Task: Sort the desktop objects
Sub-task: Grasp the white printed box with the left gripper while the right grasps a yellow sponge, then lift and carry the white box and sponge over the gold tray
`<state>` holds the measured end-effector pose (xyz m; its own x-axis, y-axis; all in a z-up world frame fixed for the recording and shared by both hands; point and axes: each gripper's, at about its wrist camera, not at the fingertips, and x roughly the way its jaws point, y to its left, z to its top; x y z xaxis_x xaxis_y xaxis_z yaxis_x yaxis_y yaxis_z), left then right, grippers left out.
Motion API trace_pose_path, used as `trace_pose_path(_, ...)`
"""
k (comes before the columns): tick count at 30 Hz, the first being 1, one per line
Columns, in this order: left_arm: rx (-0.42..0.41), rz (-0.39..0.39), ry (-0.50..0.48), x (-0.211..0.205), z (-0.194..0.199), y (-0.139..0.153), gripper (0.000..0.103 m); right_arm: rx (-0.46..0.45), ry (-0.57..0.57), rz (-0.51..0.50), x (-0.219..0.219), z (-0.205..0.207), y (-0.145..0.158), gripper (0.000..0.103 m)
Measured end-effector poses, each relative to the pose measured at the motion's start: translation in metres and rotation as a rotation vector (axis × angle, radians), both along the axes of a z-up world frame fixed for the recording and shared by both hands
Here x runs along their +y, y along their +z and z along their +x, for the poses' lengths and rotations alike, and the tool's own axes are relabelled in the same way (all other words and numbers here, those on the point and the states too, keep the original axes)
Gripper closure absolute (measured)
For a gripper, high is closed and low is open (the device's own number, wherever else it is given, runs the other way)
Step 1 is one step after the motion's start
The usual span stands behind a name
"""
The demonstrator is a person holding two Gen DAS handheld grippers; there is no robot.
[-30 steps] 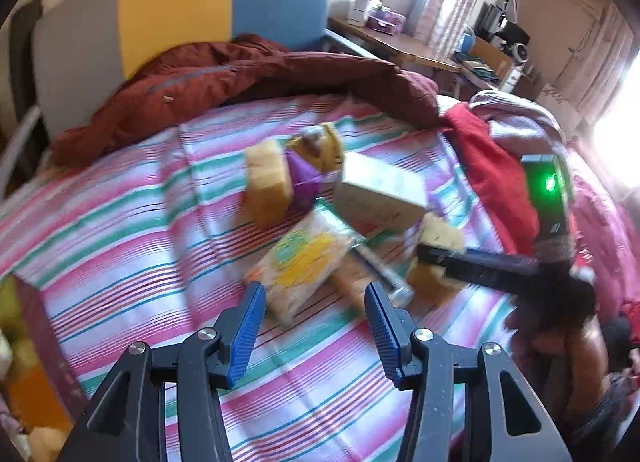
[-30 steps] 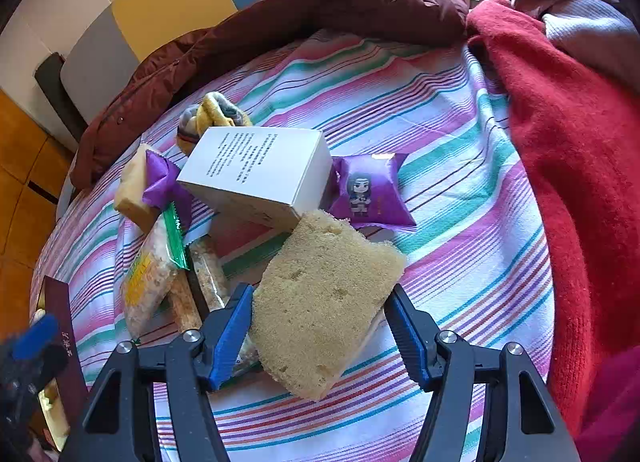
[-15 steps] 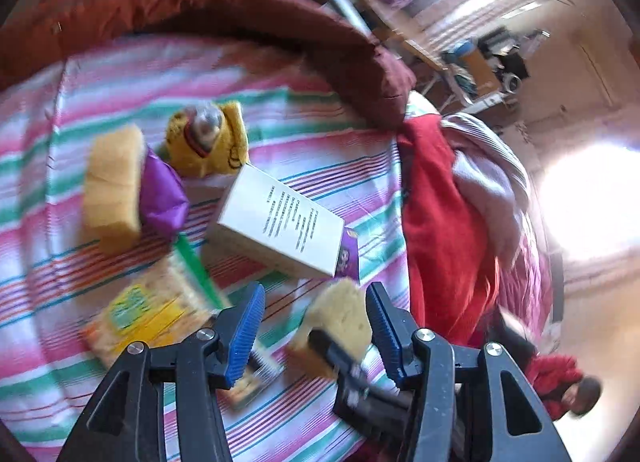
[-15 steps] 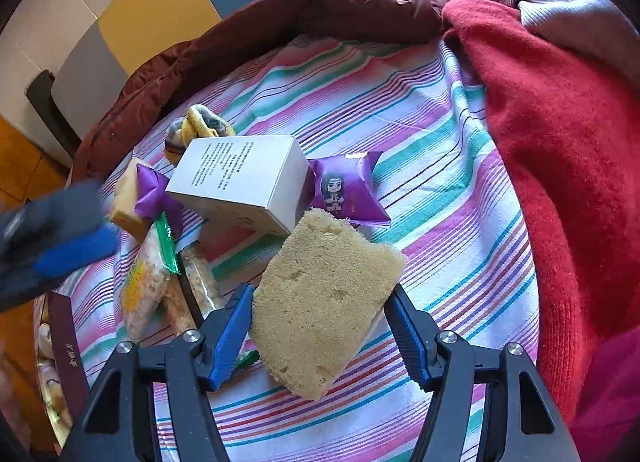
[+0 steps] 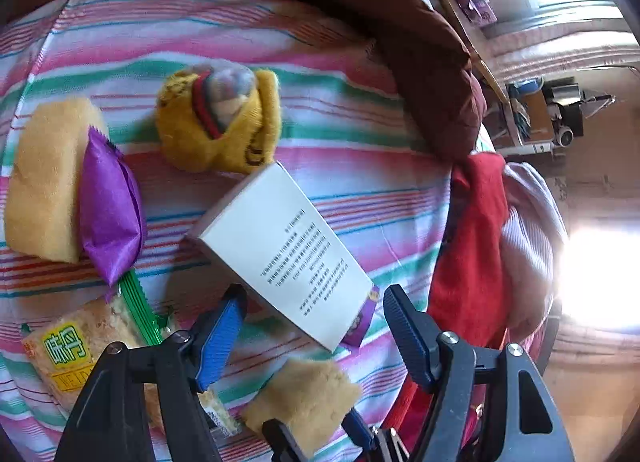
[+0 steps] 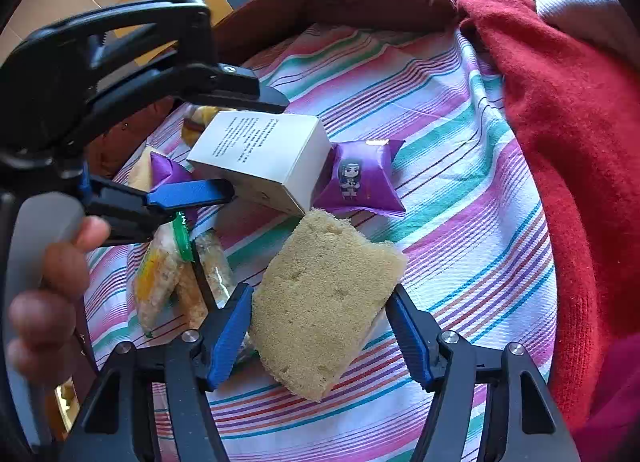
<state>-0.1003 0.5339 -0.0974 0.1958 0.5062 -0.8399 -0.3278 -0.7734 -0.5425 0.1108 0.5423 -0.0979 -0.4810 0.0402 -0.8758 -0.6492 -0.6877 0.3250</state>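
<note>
Your right gripper [image 6: 320, 336] clamps the tan porous sponge block [image 6: 324, 302] on the striped bedsheet [image 6: 460, 189]. Your left gripper [image 5: 312, 326], jaws opening, straddles the white printed cardboard box's [image 5: 280, 246] near corner without touching it; 1 purple snack packet [image 6: 360, 177] lies beside that box.

We note a striped sheet [image 6: 460, 165] (bed) bearing white box [image 6: 264, 153]; sponge [image 6: 324, 310]; purple sachet [image 6: 360, 177]; snack packets [image 6: 160, 282].

The sheet [image 6: 460, 165] is striped pink, green, white and purple. The box [image 5: 288, 254] is white with black print, the sponge [image 6: 324, 314] tan, the packet [image 6: 362, 177] purple, the sock [image 5: 224, 121] yellow, the blanket [image 6: 568, 141] red. Gripper fingers [image 6: 228, 336] are blue.
</note>
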Motion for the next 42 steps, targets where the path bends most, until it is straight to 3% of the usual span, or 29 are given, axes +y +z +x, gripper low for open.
trace_pose_path(5, 0.057, -0.027, 0.016, 0.01, -0.008, 0.008, 0.031, -0.002, 0.006, 0.003, -0.002, -0.001, 0.001, 0.033)
trace_pose_path(13, 0.195, -0.175, -0.072, 0.04, -0.015, 0.003, 0.029, 0.004, 0.002, -0.005, 0.0, 0.001, 0.003, 0.032)
trace_pose_path(21, 0.226, -0.235, -0.129, 0.054, -0.014, -0.01, 0.031, -0.009, 0.003, -0.002, 0.001, -0.001, 0.005, 0.032)
trace_pose_path(27, 0.215, -0.169, -0.169, 0.043, -0.017, -0.013, 0.039, -0.029, 0.005, 0.005, 0.002, -0.004, 0.004, 0.031)
trace_pose_path(32, 0.266, -0.125, -0.211, 0.029, -0.015, -0.006, 0.047, -0.029, 0.003, 0.0, 0.005, -0.003, 0.006, 0.032)
trace_pose_path(42, 0.418, -0.016, -0.254, 0.002, 0.006, 0.032, 0.048, -0.02, 0.001, 0.009, 0.008, -0.003, 0.013, 0.037)
